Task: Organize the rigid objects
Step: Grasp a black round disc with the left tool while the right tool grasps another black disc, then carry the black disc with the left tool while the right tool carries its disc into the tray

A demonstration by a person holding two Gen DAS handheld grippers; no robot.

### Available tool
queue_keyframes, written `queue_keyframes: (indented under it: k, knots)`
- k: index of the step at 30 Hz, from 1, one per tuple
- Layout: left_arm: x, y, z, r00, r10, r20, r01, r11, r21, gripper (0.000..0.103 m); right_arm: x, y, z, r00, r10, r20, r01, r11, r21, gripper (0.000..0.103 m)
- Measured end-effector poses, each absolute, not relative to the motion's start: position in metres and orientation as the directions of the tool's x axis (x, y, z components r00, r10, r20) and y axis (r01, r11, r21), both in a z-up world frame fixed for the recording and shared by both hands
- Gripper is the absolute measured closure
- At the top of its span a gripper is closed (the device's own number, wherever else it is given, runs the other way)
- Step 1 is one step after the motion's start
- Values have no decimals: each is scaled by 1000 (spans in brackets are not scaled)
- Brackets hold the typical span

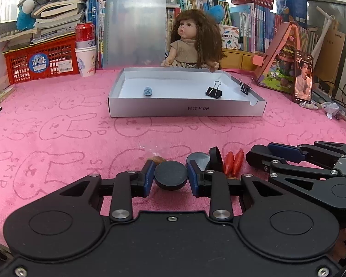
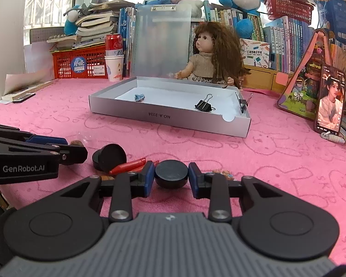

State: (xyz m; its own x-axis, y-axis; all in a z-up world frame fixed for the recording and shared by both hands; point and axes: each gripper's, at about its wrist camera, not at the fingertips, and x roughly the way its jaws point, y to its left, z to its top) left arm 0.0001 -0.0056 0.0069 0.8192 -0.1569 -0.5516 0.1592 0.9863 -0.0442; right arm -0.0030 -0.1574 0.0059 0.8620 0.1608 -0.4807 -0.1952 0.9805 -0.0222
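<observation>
In the left wrist view my left gripper [image 1: 171, 178] is shut on a black disc [image 1: 170, 176], its blue pads pressing both sides just above the pink cloth. My right gripper [image 2: 171, 176] is likewise shut on another black disc [image 2: 171, 173]. Between the two grippers lie two more black discs [image 2: 108, 157], one leaning on the other, and red pieces [image 2: 129, 165]. A brown nut-like thing [image 1: 158, 159] sits behind my left disc. Further back stands a shallow silver box [image 1: 186, 109] that holds a small blue item [image 1: 148, 91] and a black binder clip [image 1: 213, 91].
A second binder clip [image 1: 244, 87] grips the box's right wall. Behind the box sit a doll [image 1: 191, 43] and an upright metal clipboard [image 1: 135, 25]. A red crate [image 1: 41, 62], a can on paper cups [image 1: 85, 46], a propped phone [image 1: 303, 77] and books line the edges.
</observation>
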Motion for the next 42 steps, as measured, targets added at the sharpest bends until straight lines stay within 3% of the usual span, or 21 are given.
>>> queue_keyframes:
  k: [25, 42]
  knots:
    - [1, -4, 23, 840, -148, -522, 141, 989, -53, 73, -4, -172, 21, 878, 127, -461, -138, 990, 9, 66]
    - [58, 19, 54, 848, -153, -507, 102, 987, -126, 73, 34, -191, 43, 883, 78, -464, -65, 997, 45, 66]
